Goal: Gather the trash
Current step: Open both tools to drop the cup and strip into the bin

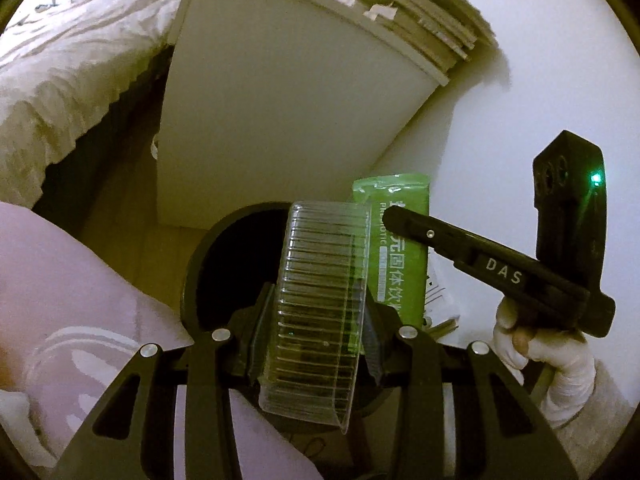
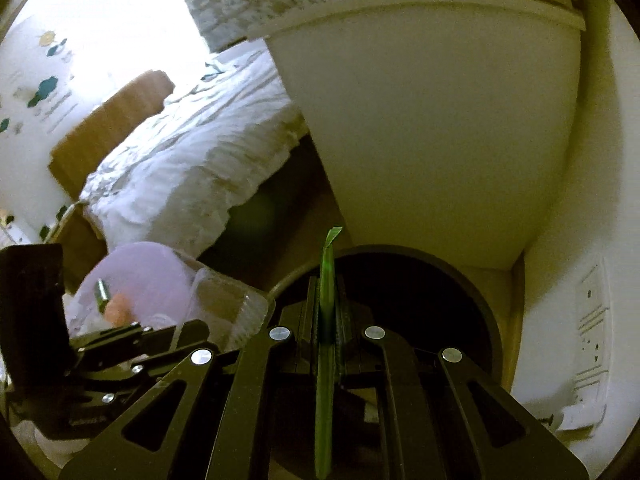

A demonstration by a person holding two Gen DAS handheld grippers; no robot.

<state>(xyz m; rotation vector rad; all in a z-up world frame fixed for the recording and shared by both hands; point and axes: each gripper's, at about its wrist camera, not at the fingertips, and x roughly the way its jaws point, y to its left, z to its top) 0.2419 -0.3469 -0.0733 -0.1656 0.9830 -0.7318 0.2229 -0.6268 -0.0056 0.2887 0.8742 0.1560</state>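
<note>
My left gripper (image 1: pixel 316 328) is shut on a clear ribbed plastic container (image 1: pixel 320 312) and holds it over the round black trash bin (image 1: pixel 224 252). My right gripper (image 2: pixel 326 312) is shut on a flat green packet (image 2: pixel 326 320), seen edge-on, held over the same bin (image 2: pixel 440 280). In the left wrist view the green packet (image 1: pixel 400 240) hangs just right of the container, with the right gripper (image 1: pixel 396 216) pinching it from the right. The clear container (image 2: pixel 228 308) and the left gripper (image 2: pixel 192 328) show at the lower left of the right wrist view.
A white cabinet (image 1: pixel 260 120) stands right behind the bin, with stacked boards (image 1: pixel 420 20) on top. A bed with a white duvet (image 2: pixel 192 148) lies to the left. A white wall (image 1: pixel 540 80) with a socket (image 2: pixel 592 320) is on the right. Lilac fabric (image 1: pixel 60 280) sits lower left.
</note>
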